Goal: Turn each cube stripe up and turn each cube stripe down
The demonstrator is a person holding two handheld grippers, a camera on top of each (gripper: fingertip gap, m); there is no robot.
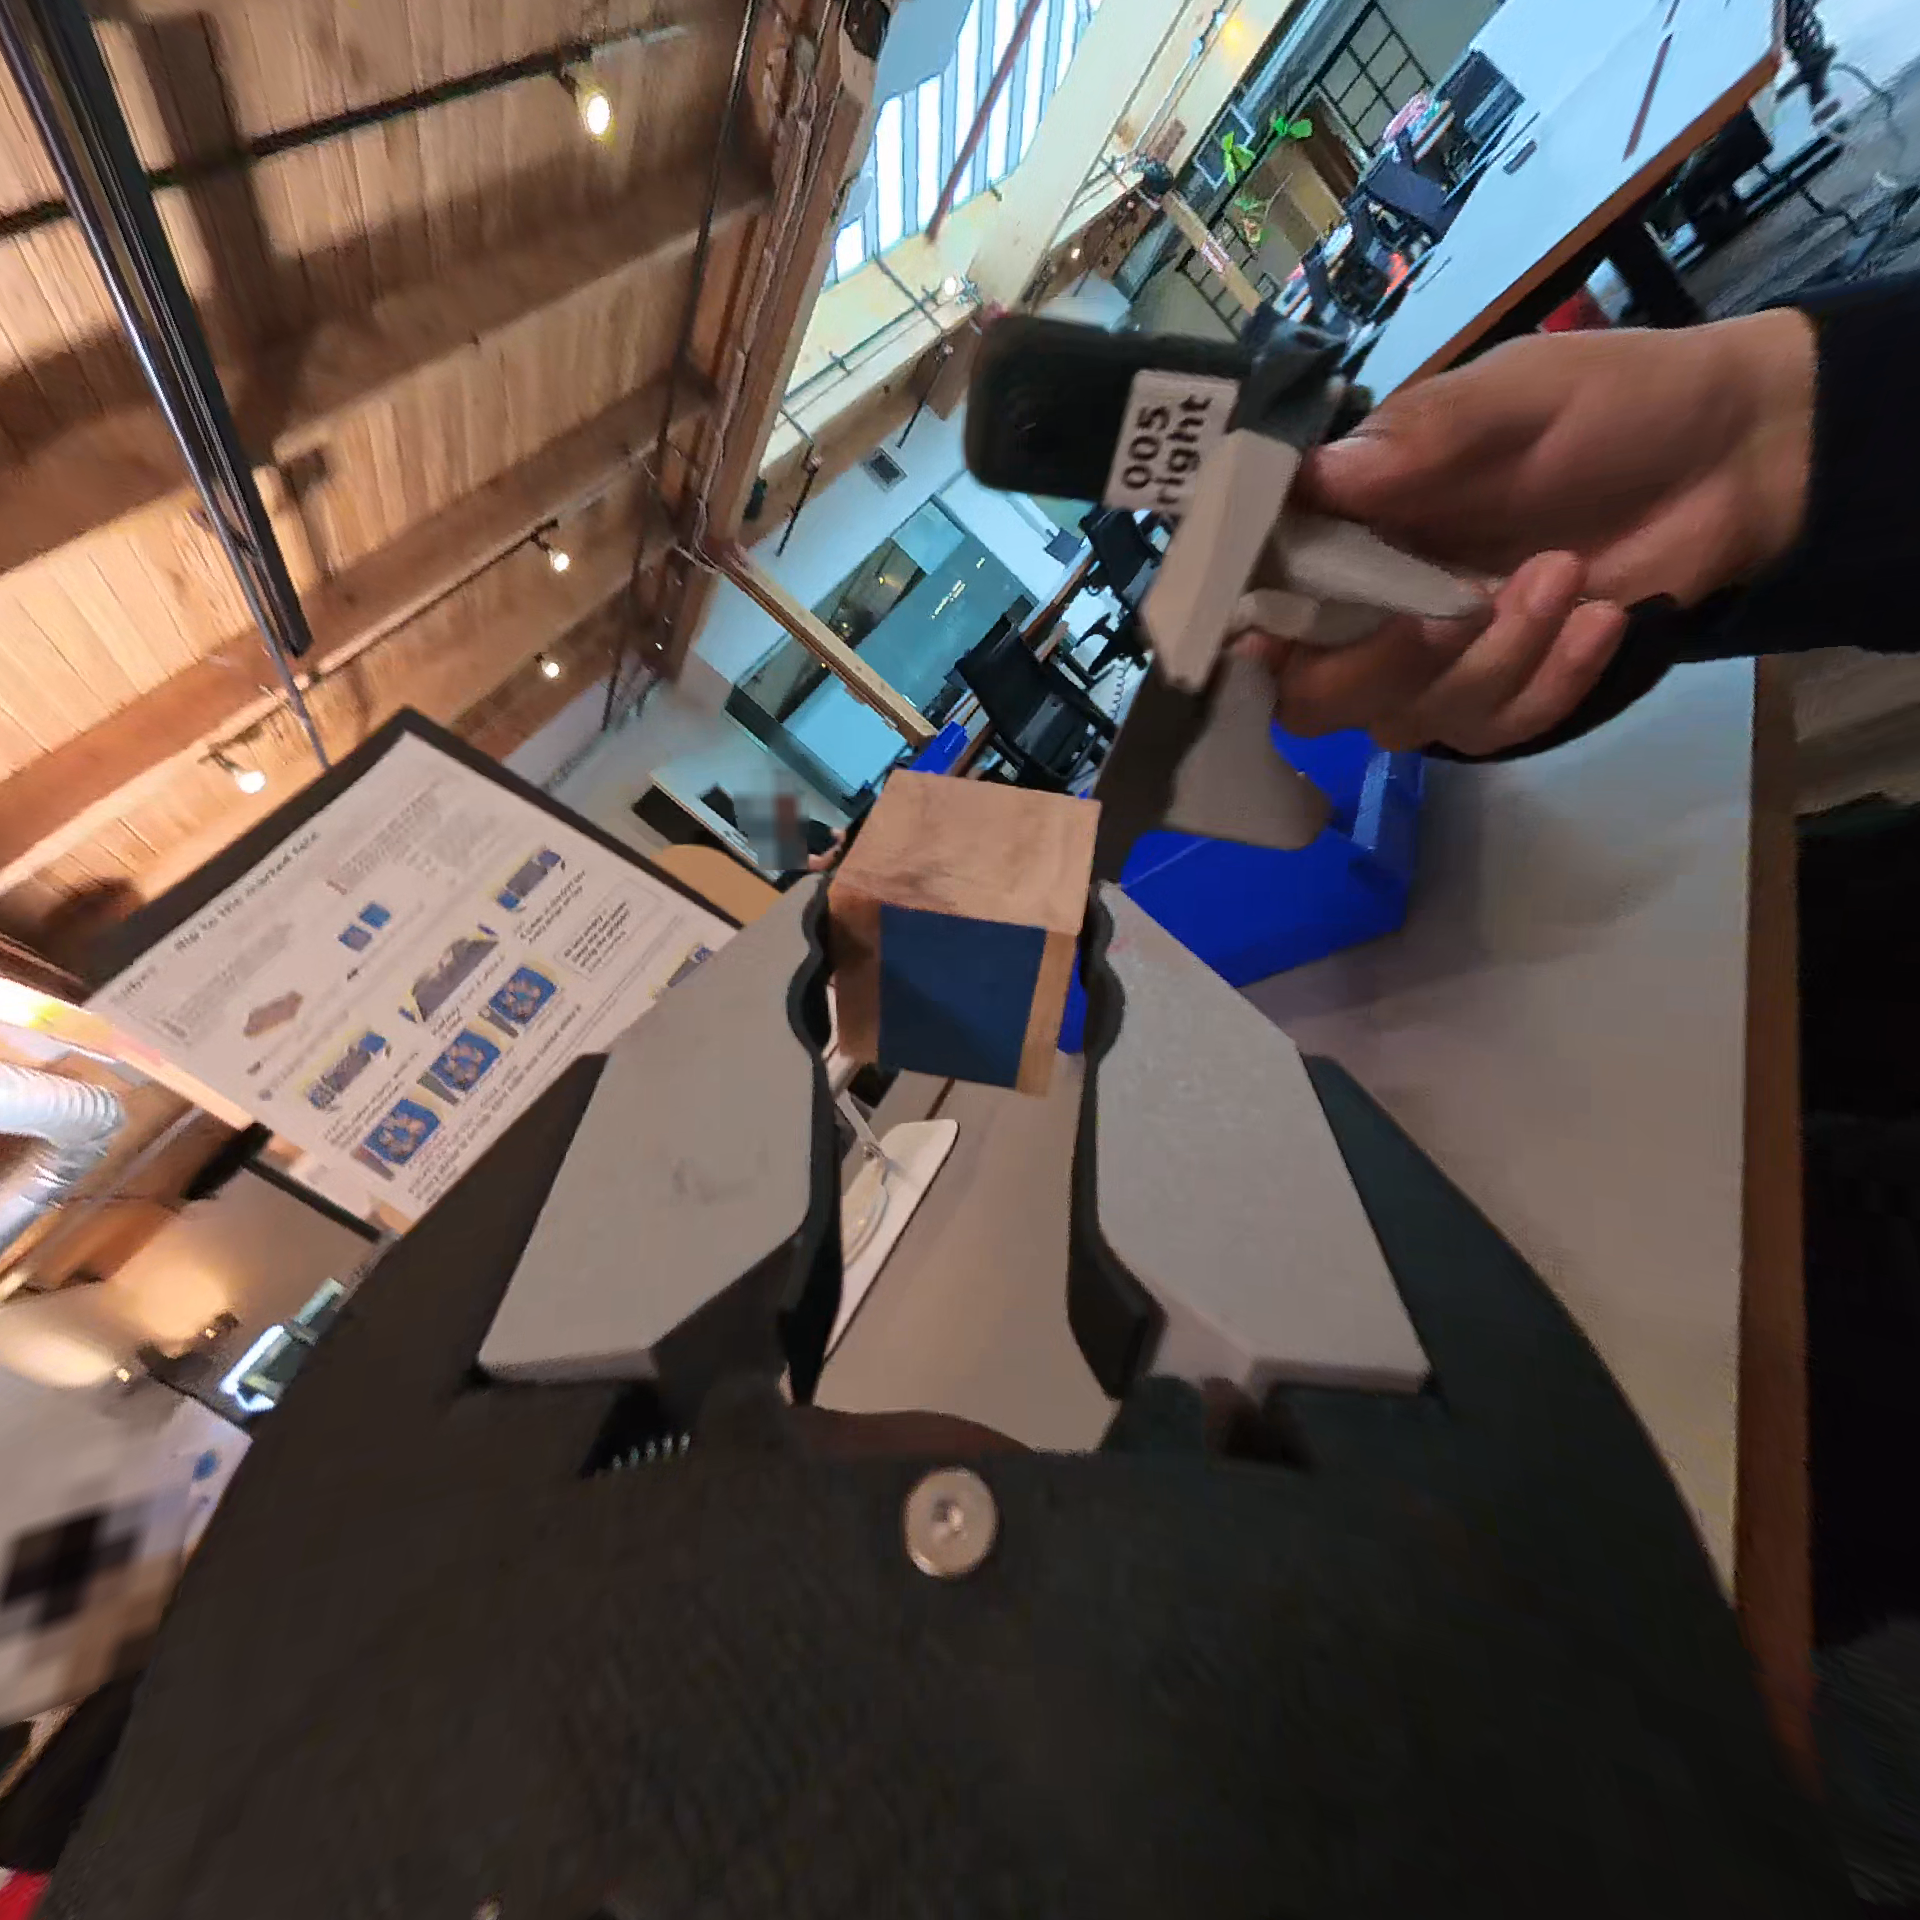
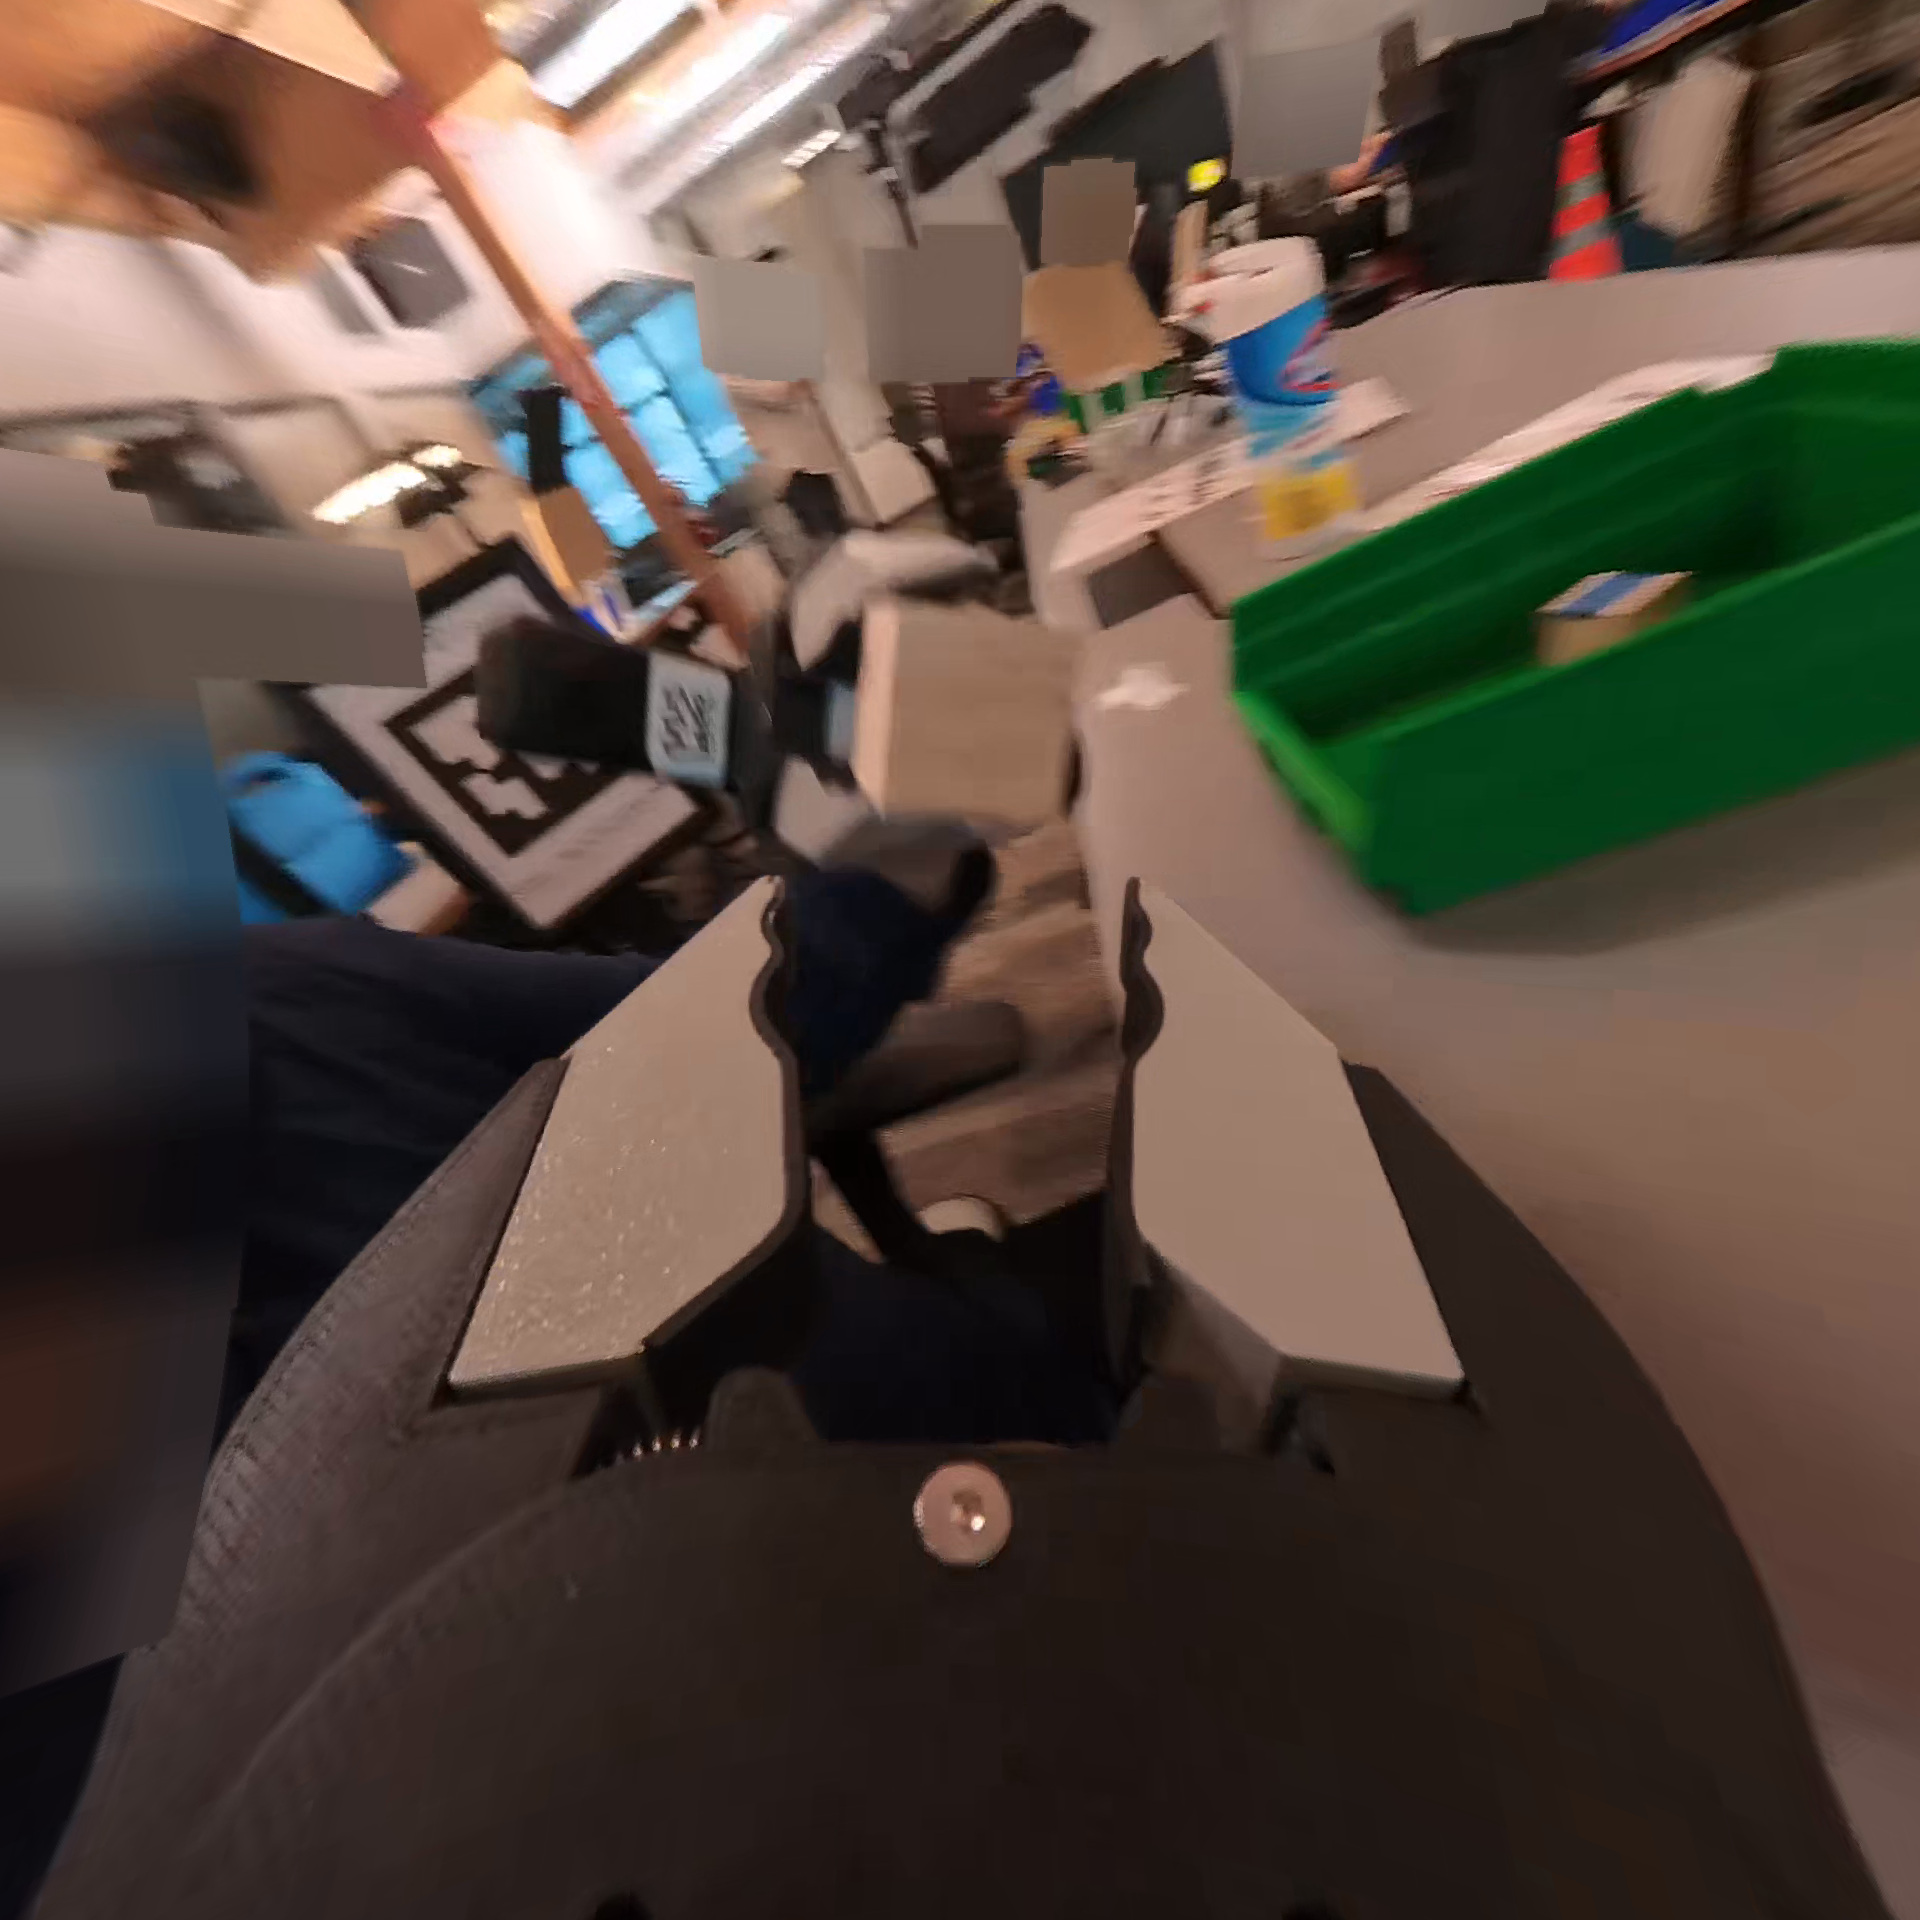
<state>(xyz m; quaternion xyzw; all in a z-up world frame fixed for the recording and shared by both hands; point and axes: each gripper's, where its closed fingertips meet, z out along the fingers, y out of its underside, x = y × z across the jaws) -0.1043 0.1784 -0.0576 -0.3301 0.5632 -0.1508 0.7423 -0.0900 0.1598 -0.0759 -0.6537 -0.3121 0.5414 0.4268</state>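
Observation:
My left gripper [image 1: 961,940] is shut on a wooden cube [image 1: 966,862] and holds it in the air above the white table [image 1: 1507,1143]. The cube's blue striped face [image 1: 961,997] points back at the camera. In the right wrist view the same cube [image 2: 966,717] shows a plain pale face, held up by the left gripper [image 2: 831,821]. My right gripper [image 2: 956,914] is open and empty, a short way in front of that cube. It also shows in the left wrist view [image 1: 1195,769], held by a hand [image 1: 1558,520] just right of the cube.
A blue bin [image 1: 1278,894] sits on the table behind the cube. A green bin [image 2: 1558,727] at the right holds another cube [image 2: 1610,608]. An instruction sheet [image 1: 416,987] stands at the left. A wipes canister [image 2: 1283,353] stands farther back. The table edge [image 1: 1766,1143] runs along the right.

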